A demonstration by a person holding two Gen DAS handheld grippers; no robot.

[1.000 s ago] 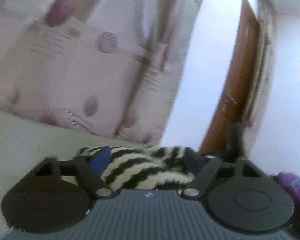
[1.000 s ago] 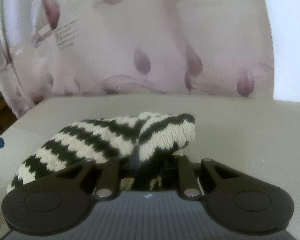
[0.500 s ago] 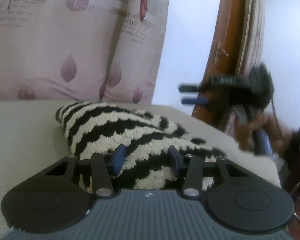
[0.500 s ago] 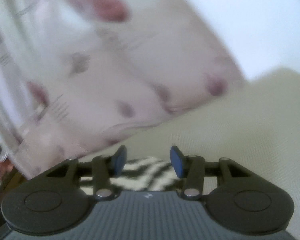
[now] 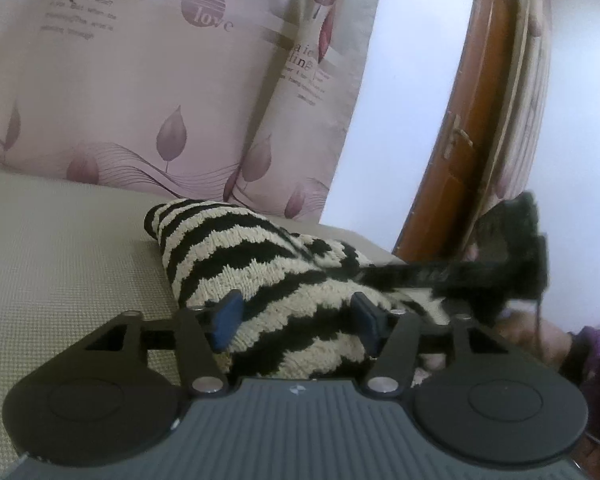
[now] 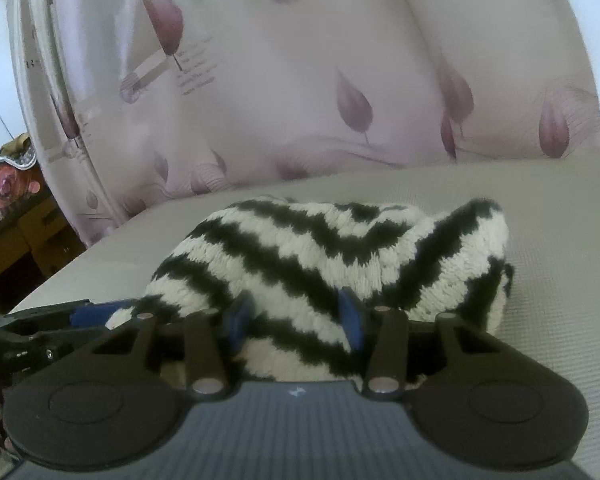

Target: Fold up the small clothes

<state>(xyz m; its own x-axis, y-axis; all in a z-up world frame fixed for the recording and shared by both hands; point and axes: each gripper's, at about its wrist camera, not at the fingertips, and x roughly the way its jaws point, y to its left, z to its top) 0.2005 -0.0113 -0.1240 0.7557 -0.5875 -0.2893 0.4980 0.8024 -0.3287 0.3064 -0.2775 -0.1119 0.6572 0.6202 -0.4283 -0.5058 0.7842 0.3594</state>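
A small black-and-cream zigzag knit garment (image 5: pixel 260 264) lies bunched on the beige surface (image 5: pixel 60 248). My left gripper (image 5: pixel 296 316) is open, its blue pads on either side of the near edge of the knit. In the right wrist view the same garment (image 6: pixel 340 248) lies as a rounded heap. My right gripper (image 6: pixel 296 316) is open with its jaws astride the knit's near edge. The right gripper shows blurred at the right of the left wrist view (image 5: pixel 500 264); the left gripper shows low at the left of the right wrist view (image 6: pixel 52 320).
A pink curtain with leaf prints (image 5: pixel 160 80) hangs behind the surface. A brown door (image 5: pixel 468 120) stands at the right. Dark wooden furniture (image 6: pixel 16 232) sits off the surface's left edge.
Both grippers have come back down to the garment. The right one swung from facing the curtain to sit low over the knit; the left one moved closer, jaws now wider around the knit.
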